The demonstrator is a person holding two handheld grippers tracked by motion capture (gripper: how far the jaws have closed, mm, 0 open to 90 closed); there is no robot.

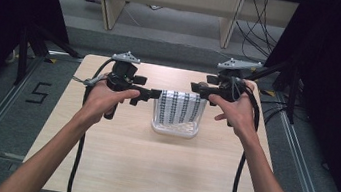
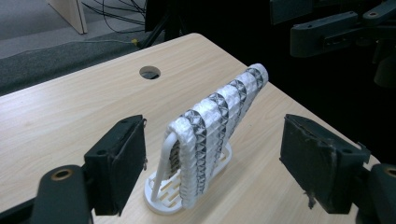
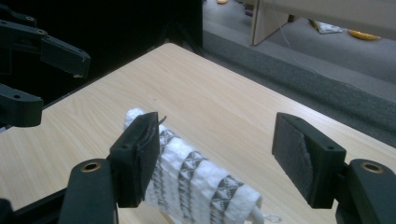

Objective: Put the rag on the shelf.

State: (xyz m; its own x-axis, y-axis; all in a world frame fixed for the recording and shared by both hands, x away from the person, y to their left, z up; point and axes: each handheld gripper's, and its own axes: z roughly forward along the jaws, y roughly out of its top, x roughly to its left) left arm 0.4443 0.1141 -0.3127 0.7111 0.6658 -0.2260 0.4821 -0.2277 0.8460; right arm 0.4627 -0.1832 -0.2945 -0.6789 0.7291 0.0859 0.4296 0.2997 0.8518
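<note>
A white cloth with dark patterned stripes [image 1: 179, 108] hangs over a small white rack [image 1: 174, 128] at the middle of the wooden table [image 1: 149, 163]. My left gripper [image 1: 157, 94] is held at the cloth's left end, open. In the left gripper view the draped cloth [image 2: 212, 126] and the rack's slotted base [image 2: 163, 198] stand between the spread jaws of that gripper [image 2: 212, 163]. My right gripper [image 1: 195, 87] is at the cloth's right end, open too. Seen in the right gripper view, the cloth [image 3: 196, 179] lies under the wide jaws of the right gripper [image 3: 224, 158].
A round cable hole [image 2: 149, 72] sits in the table top beyond the rack. Black tripod legs [image 1: 34, 46] stand at both far corners of the table. Wooden furniture legs [image 1: 111, 2] and loose cables [image 1: 262, 23] are on the grey floor behind.
</note>
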